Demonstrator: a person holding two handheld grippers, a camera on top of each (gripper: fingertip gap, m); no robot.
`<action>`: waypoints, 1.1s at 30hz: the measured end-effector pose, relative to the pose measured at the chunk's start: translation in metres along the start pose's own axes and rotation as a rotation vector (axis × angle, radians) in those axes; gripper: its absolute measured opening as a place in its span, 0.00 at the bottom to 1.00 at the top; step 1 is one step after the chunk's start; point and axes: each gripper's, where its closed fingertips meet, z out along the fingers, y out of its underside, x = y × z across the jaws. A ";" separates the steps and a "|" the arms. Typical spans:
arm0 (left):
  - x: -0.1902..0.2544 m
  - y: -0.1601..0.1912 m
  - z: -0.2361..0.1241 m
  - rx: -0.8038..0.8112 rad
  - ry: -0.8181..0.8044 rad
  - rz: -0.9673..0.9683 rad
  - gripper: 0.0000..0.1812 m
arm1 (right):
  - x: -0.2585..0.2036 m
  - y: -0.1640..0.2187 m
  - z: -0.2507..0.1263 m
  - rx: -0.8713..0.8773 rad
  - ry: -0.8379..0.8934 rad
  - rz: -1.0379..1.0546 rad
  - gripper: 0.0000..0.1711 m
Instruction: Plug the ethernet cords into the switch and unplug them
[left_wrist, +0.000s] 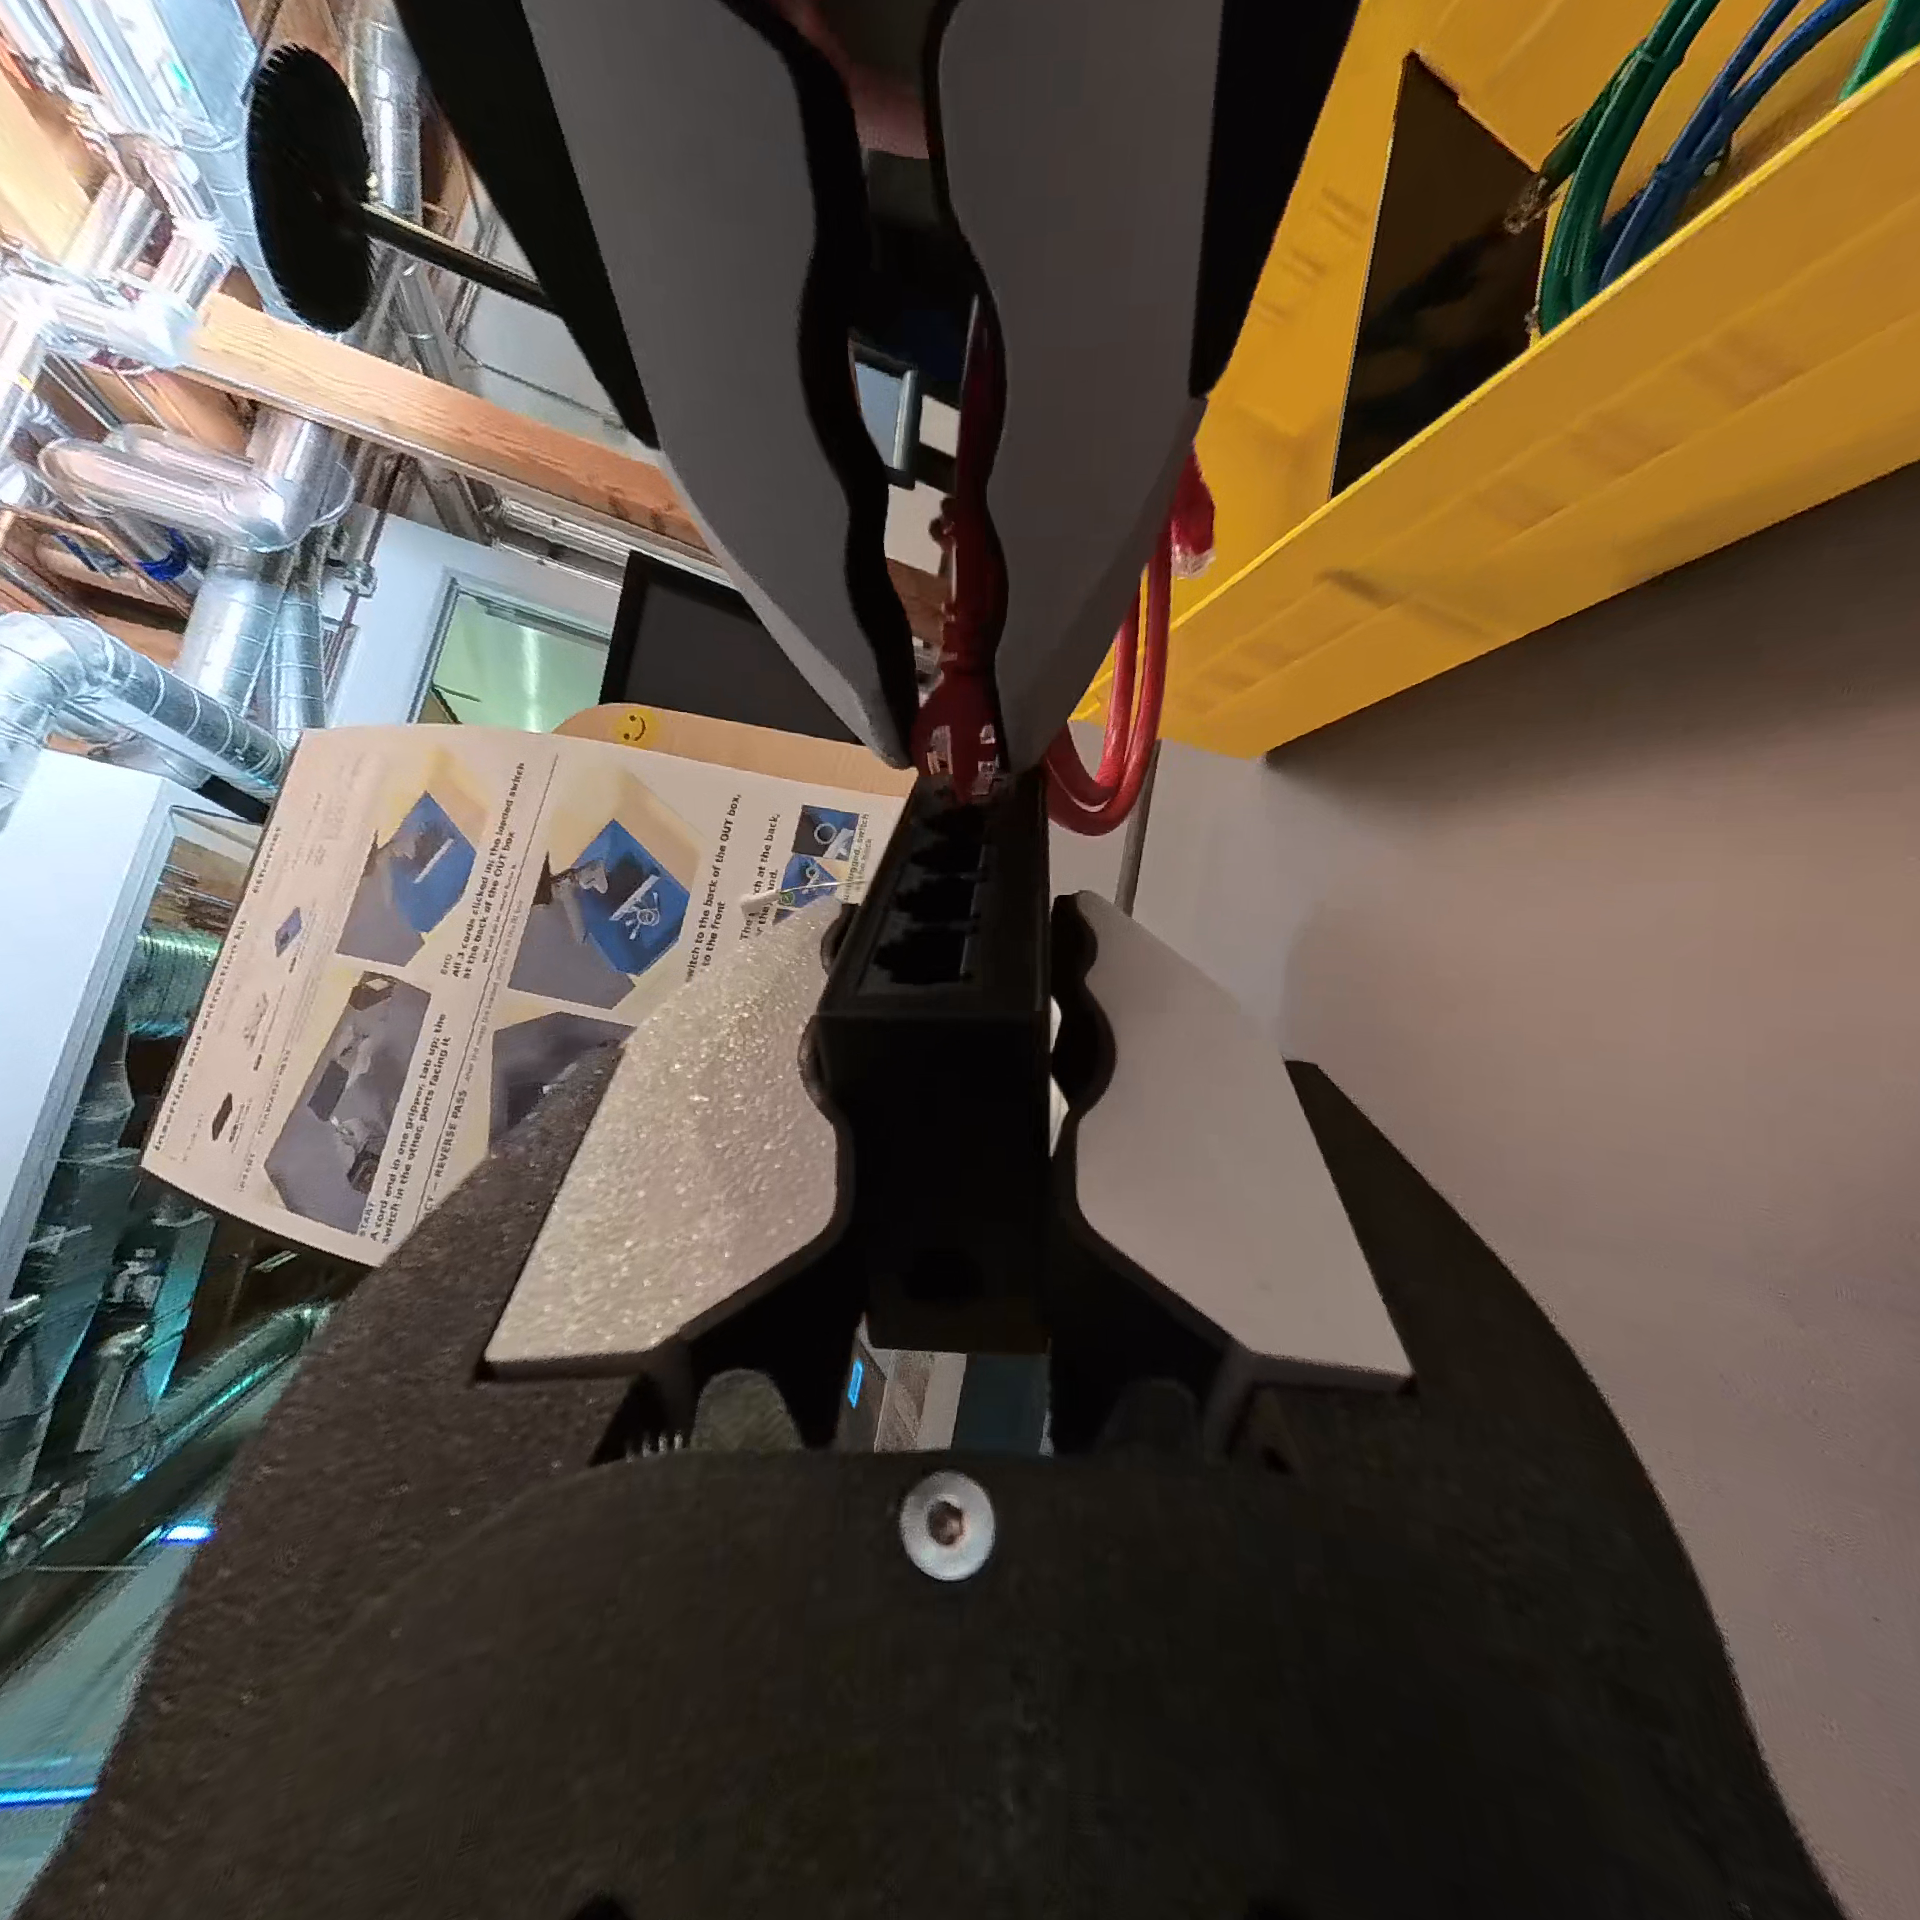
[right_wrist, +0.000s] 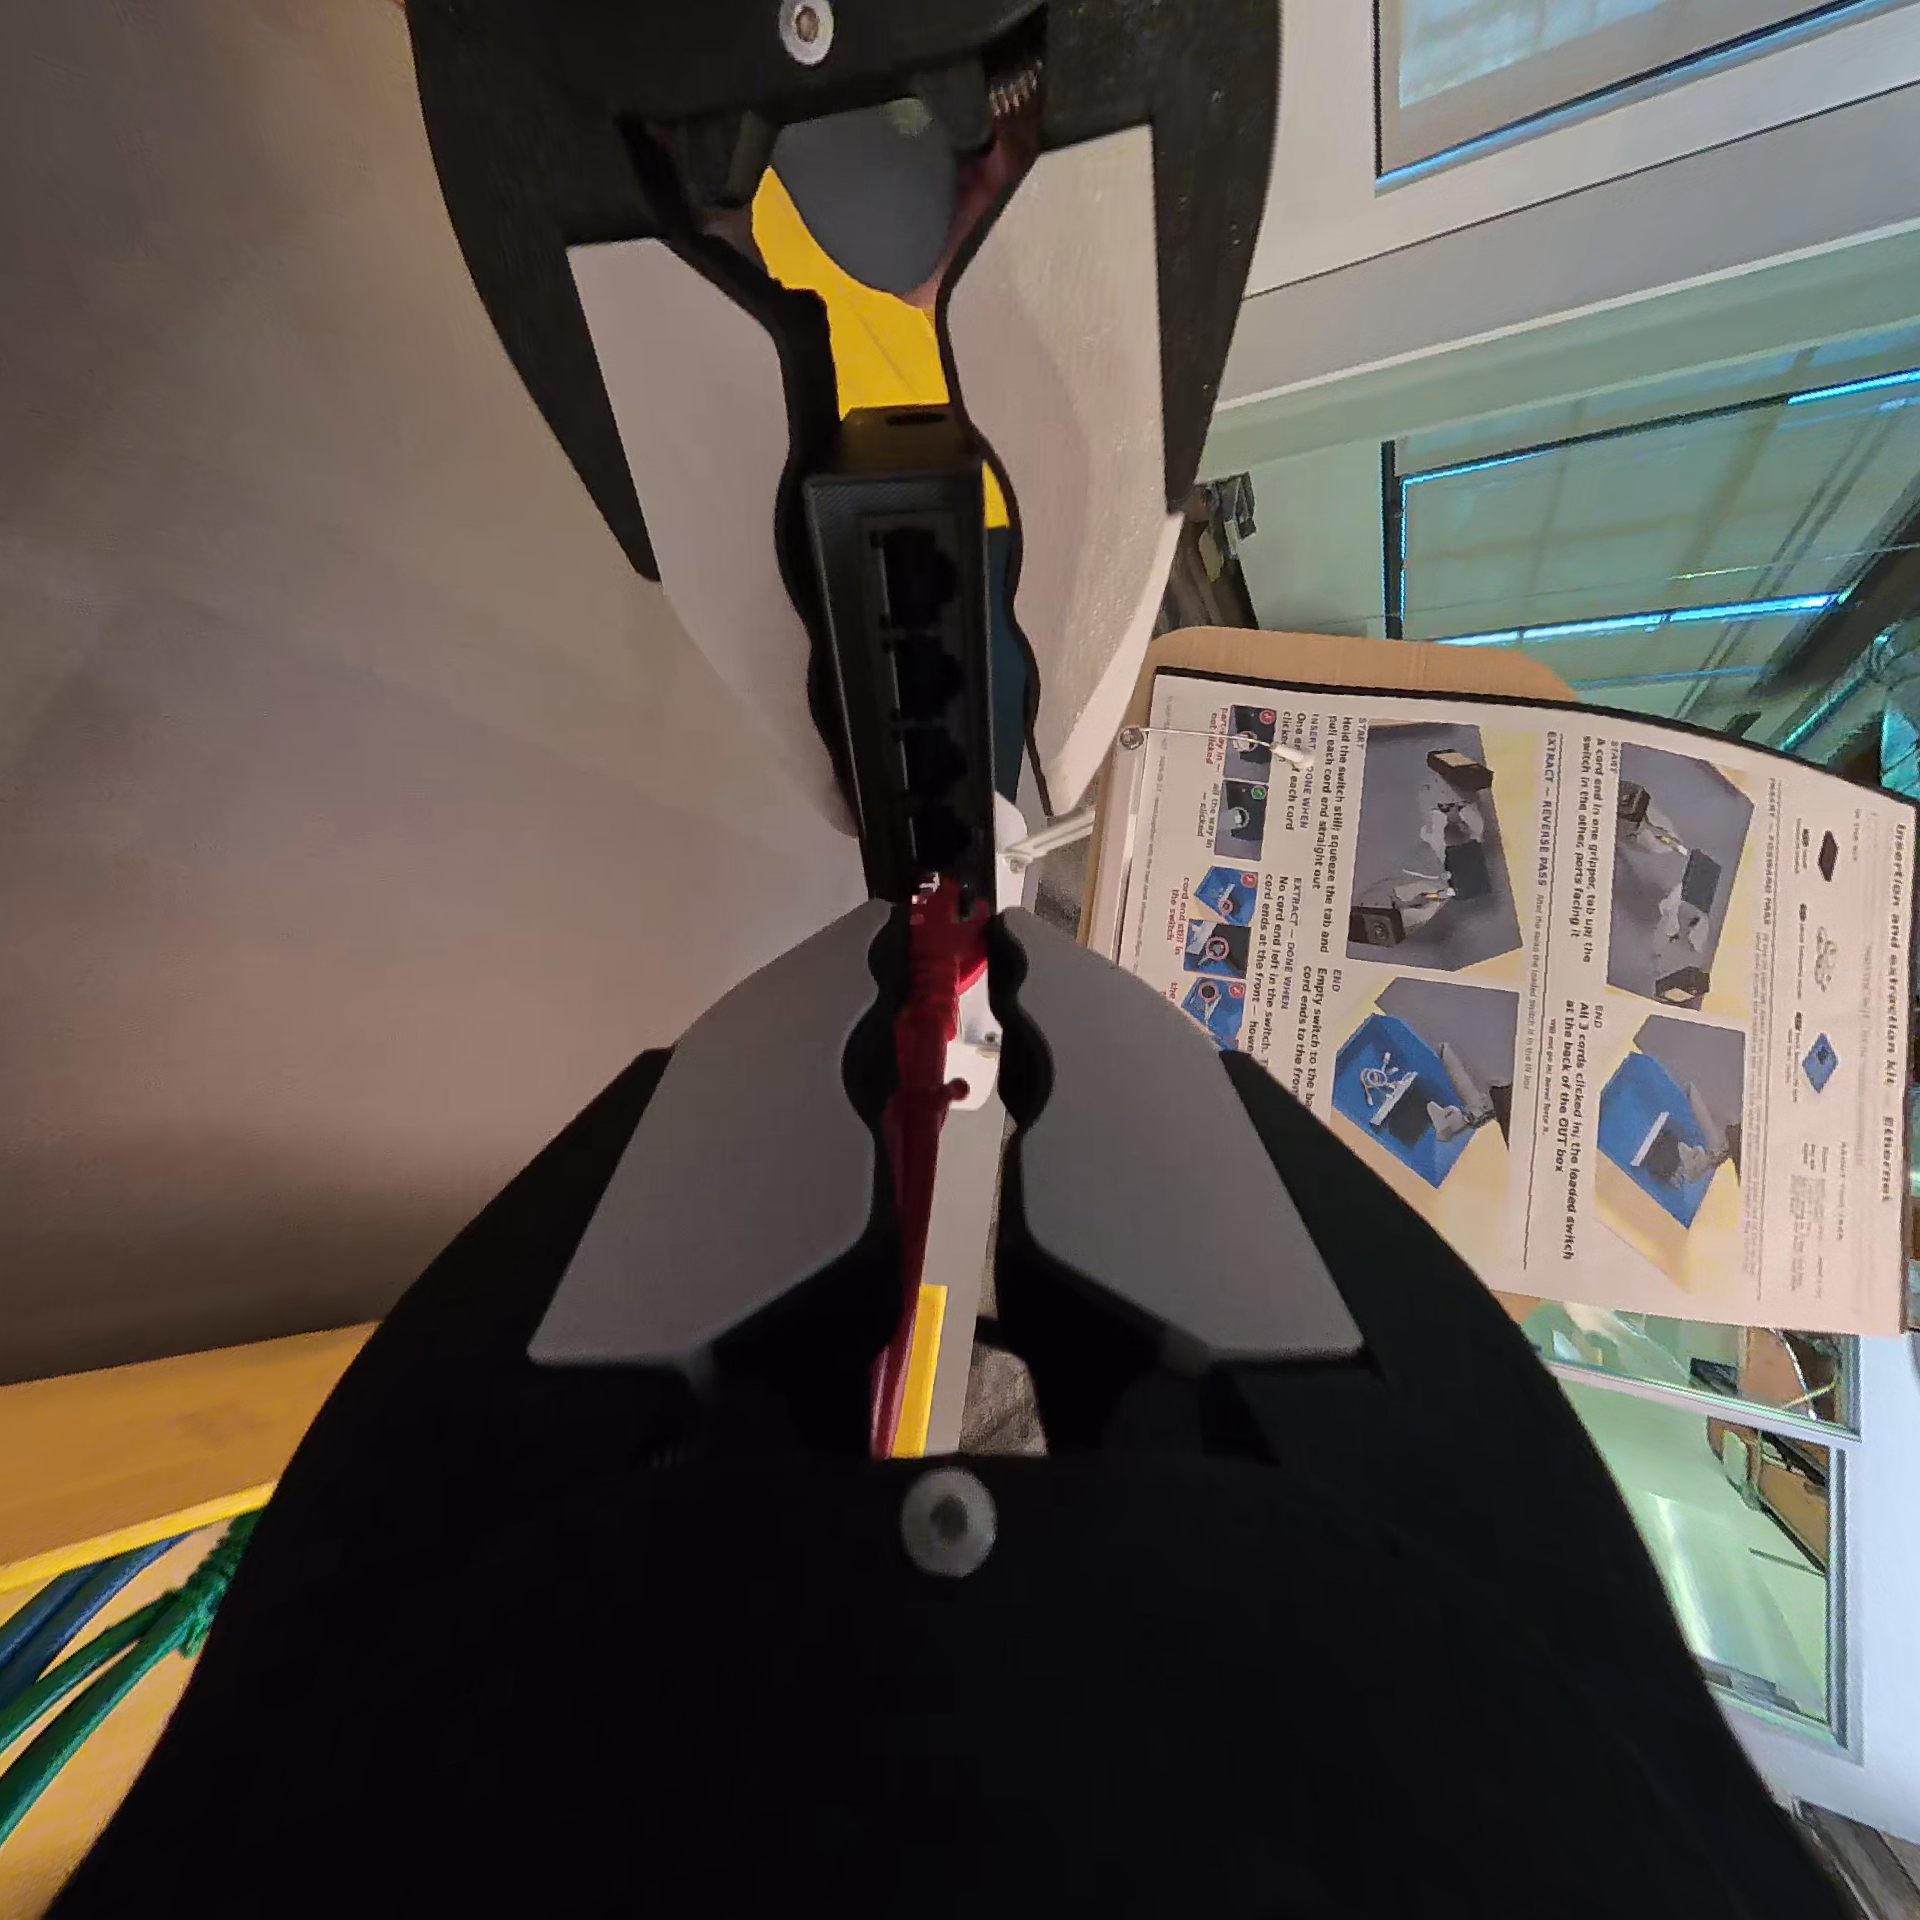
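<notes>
In the left wrist view, the left gripper (left_wrist: 945, 914) sits at the centre of the frame with its fingers closed narrowly on the black switch (left_wrist: 940, 1081), whose row of ports faces up the frame. From the top of that frame the right gripper (left_wrist: 951, 753) reaches down, its fingers pinched on the plug of the red ethernet cord (left_wrist: 961, 727), which meets the port at the switch's far end; how deep the plug sits cannot be told. A loop of the red cord hangs just right of the switch. The yellow bin (left_wrist: 1558, 499) at upper right holds green cords (left_wrist: 1579, 197) and blue cords (left_wrist: 1704, 145). An instruction sheet (left_wrist: 447, 966) stands at left centre, beside the switch. A grey table surface (left_wrist: 1558, 1143) fills the right side.
</notes>
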 end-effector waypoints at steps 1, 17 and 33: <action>-0.001 0.000 -0.001 -0.002 -0.003 0.004 0.20 | 0.000 0.000 0.000 0.011 0.004 0.003 0.09; -0.013 -0.005 -0.006 -0.065 -0.114 0.159 0.26 | 0.006 -0.008 -0.003 0.028 0.022 0.032 0.08; 0.004 0.006 0.004 -0.086 -0.027 0.137 0.22 | -0.014 0.003 0.006 -0.026 -0.104 0.105 0.09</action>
